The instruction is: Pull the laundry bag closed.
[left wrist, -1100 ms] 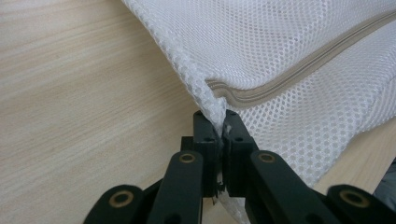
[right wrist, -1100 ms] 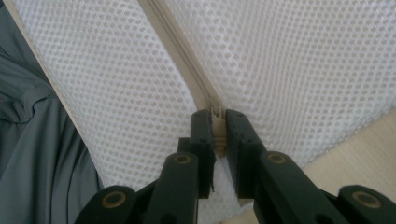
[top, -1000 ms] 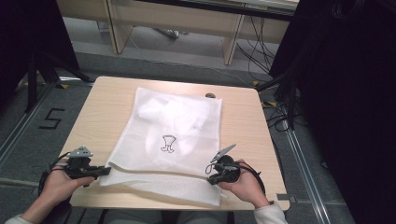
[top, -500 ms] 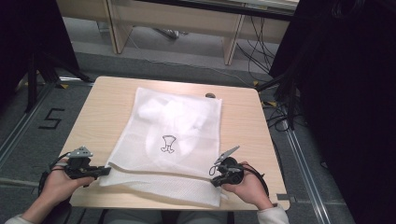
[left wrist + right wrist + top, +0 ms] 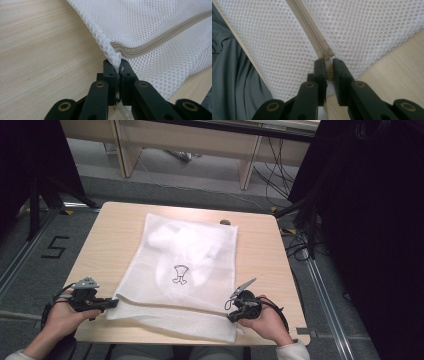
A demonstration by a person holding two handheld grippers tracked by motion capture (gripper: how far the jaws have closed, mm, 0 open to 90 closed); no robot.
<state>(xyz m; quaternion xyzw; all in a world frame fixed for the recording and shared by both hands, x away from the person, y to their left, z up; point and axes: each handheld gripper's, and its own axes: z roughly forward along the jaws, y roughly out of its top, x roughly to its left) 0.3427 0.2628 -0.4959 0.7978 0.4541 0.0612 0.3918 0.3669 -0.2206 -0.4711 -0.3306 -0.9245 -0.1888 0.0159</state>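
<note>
At the near edge of the worktop (image 5: 260, 245), the mesh bag (image 5: 185, 270) is lying flat. Left hand-held gripper (image 5: 117, 68) is pinching its corner; right hand-held gripper (image 5: 327, 67) is clamping the zipper pull (image 5: 327, 70). Risk: the small pull slipping free, or the mesh tearing if tension is uneven.

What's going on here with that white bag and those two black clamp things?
A person at a wooden table holds a two-jaw gripper in each hand. The left gripper is shut on the corner of a white mesh laundry bag, beside the end of its zipper. The right gripper is pinching the zipper's pull tab at the other end. The zipper looks closed.
</note>
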